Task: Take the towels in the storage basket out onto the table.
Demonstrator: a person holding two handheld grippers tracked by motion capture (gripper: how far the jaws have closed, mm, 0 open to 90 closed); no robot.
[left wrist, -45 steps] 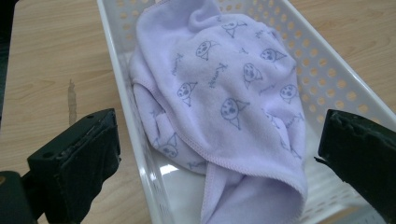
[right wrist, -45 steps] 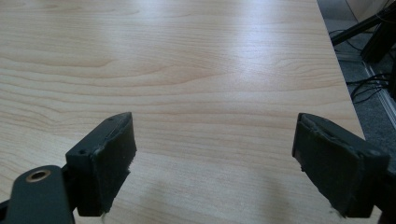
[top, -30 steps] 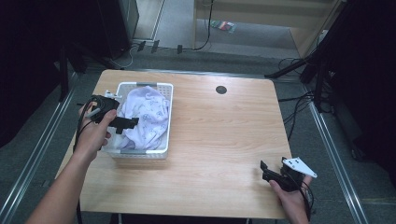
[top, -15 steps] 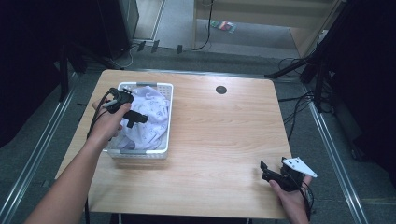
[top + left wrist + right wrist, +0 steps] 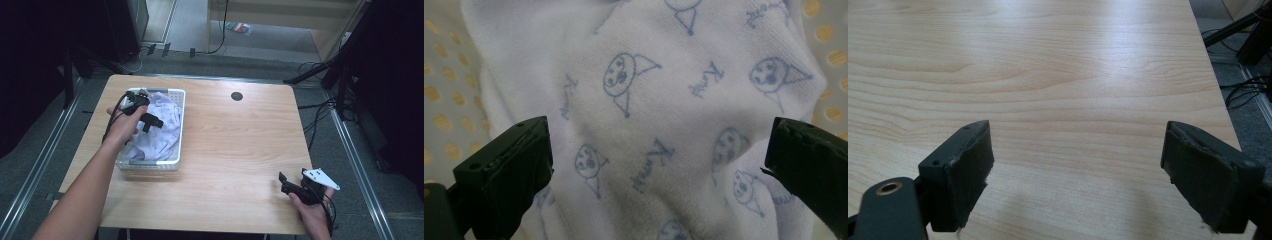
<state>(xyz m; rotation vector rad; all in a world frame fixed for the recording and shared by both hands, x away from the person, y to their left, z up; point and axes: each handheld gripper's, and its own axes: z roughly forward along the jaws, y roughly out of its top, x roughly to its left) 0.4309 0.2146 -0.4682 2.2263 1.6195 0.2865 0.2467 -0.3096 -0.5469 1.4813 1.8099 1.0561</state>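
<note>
Left gripper point(image 5: 150, 121) (jaws spread) over printed cloth point(image 5: 664, 120) in basket point(image 5: 177, 130).

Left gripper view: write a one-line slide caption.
Open jaws of the left gripper poised over a printed white cloth in a perforated basket.

You're at a light wood-grain table point(image 5: 235, 145) with rounded corners and a round black grommet point(image 5: 237, 96) near its far edge. Overhead light throws a soft sheen across the top; you see it in the right gripper view as a pale band on the table surface point(image 5: 1058, 75). Floor around you is grey carpet point(image 5: 350, 200), with metal rails point(image 5: 360, 165) running along both sides of the table. Black cables point(image 5: 320, 107) trail over the floor to your right, and more sit beyond the far edge. Dark equipment stands point(image 5: 350, 65) flank the table. A pale wooden unit point(image 5: 280, 22) stands at the back, and both side edges are very dark.
</note>
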